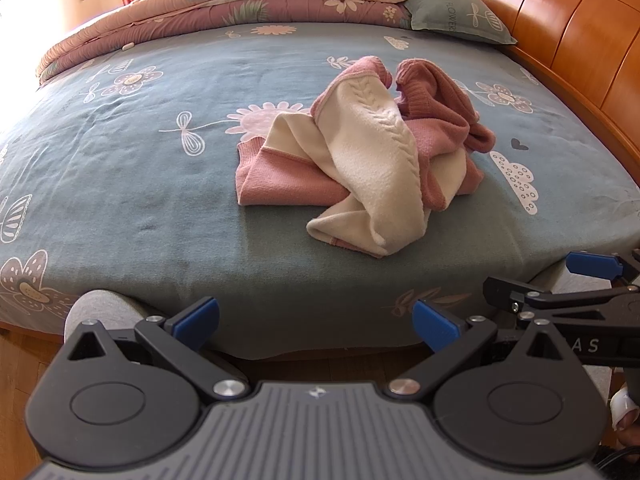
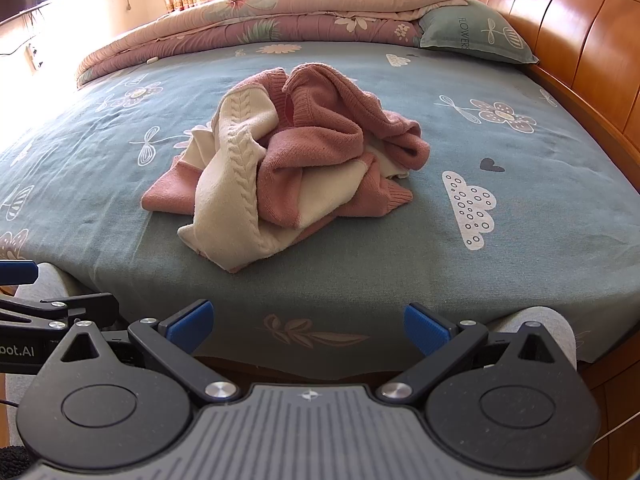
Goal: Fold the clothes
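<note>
A pink and cream knit sweater [image 1: 360, 152] [image 2: 288, 168] lies crumpled in a heap on the blue flowered bed sheet [image 1: 140, 168] [image 2: 520, 240], near the bed's front edge. My left gripper [image 1: 316, 322] is held in front of the bed's edge, short of the sweater, open with nothing between its blue pads. My right gripper [image 2: 308, 326] is held likewise below the edge, open and empty. In the left wrist view the right gripper [image 1: 560, 284] shows at the right edge. The left gripper's arm [image 2: 48, 312] shows at the left in the right wrist view.
A folded floral quilt [image 1: 240, 4] [image 2: 280, 12] lies along the far side of the bed, with a blue-green pillow [image 1: 456, 14] [image 2: 476, 32] beside it. A wooden headboard [image 1: 568, 28] [image 2: 568, 36] runs along the right. A person's grey-clad knees [image 1: 100, 308] [image 2: 540, 324] touch the bed front.
</note>
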`<action>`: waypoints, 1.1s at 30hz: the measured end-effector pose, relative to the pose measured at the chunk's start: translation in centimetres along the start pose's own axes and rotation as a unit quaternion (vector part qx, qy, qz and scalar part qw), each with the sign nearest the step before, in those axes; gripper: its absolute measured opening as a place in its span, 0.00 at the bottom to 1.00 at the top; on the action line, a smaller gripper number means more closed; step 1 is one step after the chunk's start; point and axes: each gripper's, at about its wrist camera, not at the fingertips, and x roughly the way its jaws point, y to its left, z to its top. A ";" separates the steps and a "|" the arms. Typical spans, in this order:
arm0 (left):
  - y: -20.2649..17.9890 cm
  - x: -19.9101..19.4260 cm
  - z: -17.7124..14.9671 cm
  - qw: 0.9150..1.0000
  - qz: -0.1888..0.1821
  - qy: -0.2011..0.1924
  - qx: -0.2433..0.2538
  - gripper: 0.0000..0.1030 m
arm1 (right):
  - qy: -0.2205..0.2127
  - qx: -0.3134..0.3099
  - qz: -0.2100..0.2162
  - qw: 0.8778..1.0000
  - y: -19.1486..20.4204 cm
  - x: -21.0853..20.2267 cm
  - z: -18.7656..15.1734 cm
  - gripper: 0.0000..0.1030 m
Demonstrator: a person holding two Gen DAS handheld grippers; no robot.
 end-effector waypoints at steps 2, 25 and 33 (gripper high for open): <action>0.0 0.0 0.0 1.000 0.000 0.000 0.000 0.99 | 0.000 0.000 0.000 1.000 0.0 0.0 0.0 1.00; 0.0 0.1 0.0 1.000 0.000 0.002 -0.001 0.99 | 0.004 0.000 -0.003 1.000 0.0 0.1 0.0 1.00; -0.2 0.2 0.4 1.000 0.000 -0.001 0.001 0.99 | 0.002 0.003 -0.003 1.000 -0.2 0.3 0.2 1.00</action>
